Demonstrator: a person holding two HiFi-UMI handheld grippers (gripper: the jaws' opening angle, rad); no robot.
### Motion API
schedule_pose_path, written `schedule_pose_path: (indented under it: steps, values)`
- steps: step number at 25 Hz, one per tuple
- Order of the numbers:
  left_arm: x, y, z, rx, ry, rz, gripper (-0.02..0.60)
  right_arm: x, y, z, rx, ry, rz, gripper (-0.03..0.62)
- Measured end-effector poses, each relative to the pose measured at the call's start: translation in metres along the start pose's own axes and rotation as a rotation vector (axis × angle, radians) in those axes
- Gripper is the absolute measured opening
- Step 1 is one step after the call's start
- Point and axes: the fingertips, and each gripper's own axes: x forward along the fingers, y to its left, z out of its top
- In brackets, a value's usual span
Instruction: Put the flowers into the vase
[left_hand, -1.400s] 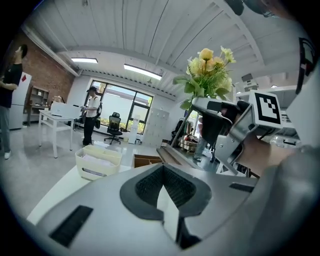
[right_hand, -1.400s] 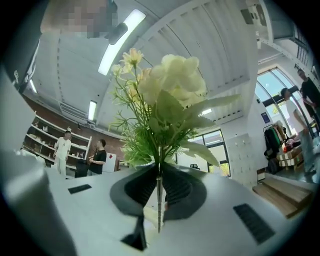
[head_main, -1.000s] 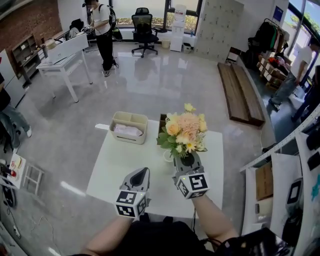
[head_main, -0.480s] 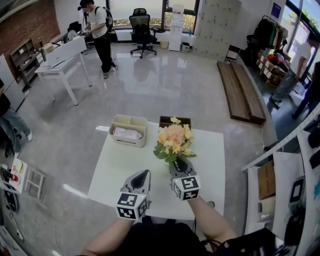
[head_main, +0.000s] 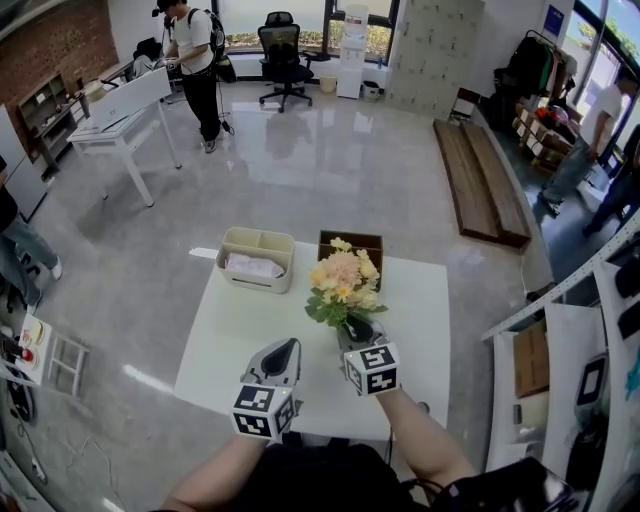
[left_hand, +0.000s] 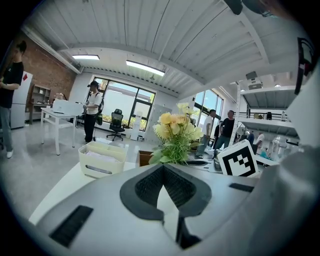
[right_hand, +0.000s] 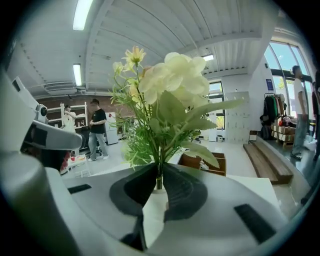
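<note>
**Floor.** Grey polished floor surrounds the work area.

**Counter.** A white square counter stands directly below the person and carries all the items listed.

**Bin.** A cream bin with two compartments sits at the far left of the counter. Pale material lies in the nearer compartment.

**Box.** A dark brown open box sits at the far edge, just right of the bin and directly behind the blooms in the head view.

**Flowers.** The flowers are a bunch of peach, yellow and cream blooms over green leaves. They stand upright over the centre-right of the counter, between the box and the right gripper. Their stems run down into that gripper's jaws.

**Vase.** It cannot be made out in any view. In the head view the foliage and the right gripper cover the base of the stems, so whether the stems are seated in it cannot be confirmed.

**Right gripper.** The right gripper points away from the person and slightly down. Its own view shows the jaws closed on the gathered stems at their tips, with the white counter visible through the gap behind. The jaws have just been opening a little, with the stems still between them.

**Left gripper.** The left gripper sits over the near part of the counter, just left of the right one and apart from the flowers. Its jaws meet at the tips with nothing between them.
</note>
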Motion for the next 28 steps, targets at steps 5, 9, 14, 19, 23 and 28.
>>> schedule_pose_path:
  steps: [5, 9, 14, 19, 23, 28]
  values:
    - [0.003, 0.000, 0.000, -0.003, -0.003, -0.010, 0.002, 0.004, -0.002, -0.002, -0.041, 0.078, 0.000, 0.058]
    - [0.004, 0.002, 0.001, -0.007, -0.007, -0.013, 0.002, 0.003, -0.002, -0.003, -0.076, 0.144, 0.012, 0.073]
    - [0.005, 0.001, 0.002, -0.012, -0.011, -0.019, 0.002, 0.000, -0.001, -0.003, -0.096, 0.178, 0.028, 0.088]
    - [0.005, -0.003, 0.004, -0.011, -0.017, -0.030, 0.003, -0.004, 0.001, -0.004, -0.098, 0.204, 0.045, 0.102]
    - [0.006, -0.008, 0.004, -0.004, -0.017, -0.040, 0.002, -0.009, 0.003, -0.005, -0.084, 0.226, 0.085, 0.153]
    - [0.007, -0.013, 0.002, 0.003, -0.009, -0.051, 0.002, -0.019, 0.006, -0.007, -0.090, 0.239, 0.097, 0.156]
